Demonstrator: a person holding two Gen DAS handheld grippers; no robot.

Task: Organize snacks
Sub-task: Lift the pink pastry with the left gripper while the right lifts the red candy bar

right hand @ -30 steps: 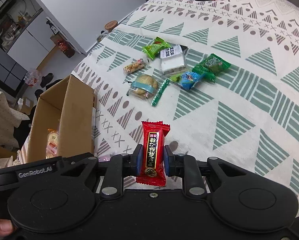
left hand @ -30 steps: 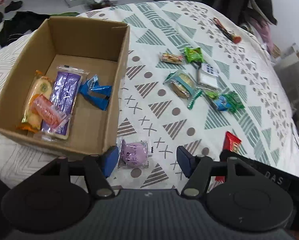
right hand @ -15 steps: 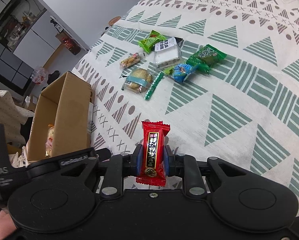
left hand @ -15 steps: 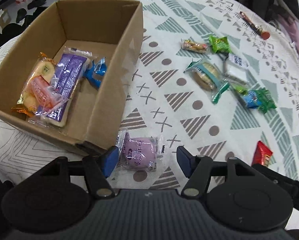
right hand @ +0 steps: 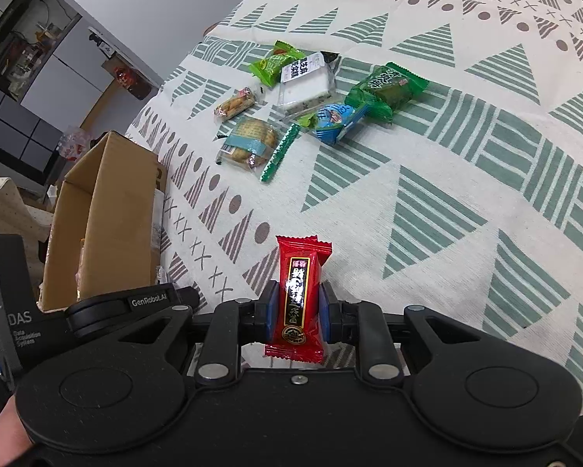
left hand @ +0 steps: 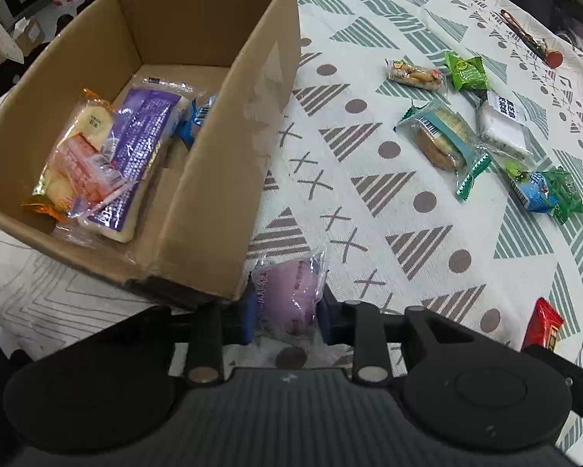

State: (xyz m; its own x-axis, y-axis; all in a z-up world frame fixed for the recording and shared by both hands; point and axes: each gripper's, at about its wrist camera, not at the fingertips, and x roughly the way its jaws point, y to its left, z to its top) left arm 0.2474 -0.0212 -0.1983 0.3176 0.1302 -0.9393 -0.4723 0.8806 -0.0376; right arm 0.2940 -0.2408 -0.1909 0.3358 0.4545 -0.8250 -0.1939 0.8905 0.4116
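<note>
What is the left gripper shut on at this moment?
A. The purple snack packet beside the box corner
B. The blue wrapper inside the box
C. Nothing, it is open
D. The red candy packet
A: in the left wrist view the left gripper pinches the purple snack packet just outside the cardboard box; the red candy packet sits in the right gripper.

The left wrist camera sits low behind its own fingers and looks forward and down, very near the front right corner of the cardboard box [left hand: 198,179], so it sees into the box from above. The right wrist camera is to the right of the box [right hand: 100,225], a little further from it, and faces its outer side wall across the patterned cloth [right hand: 466,202]. Both views share the box and the group of snack packets [left hand: 482,136] [right hand: 310,105] lying on the cloth beyond it.
</note>
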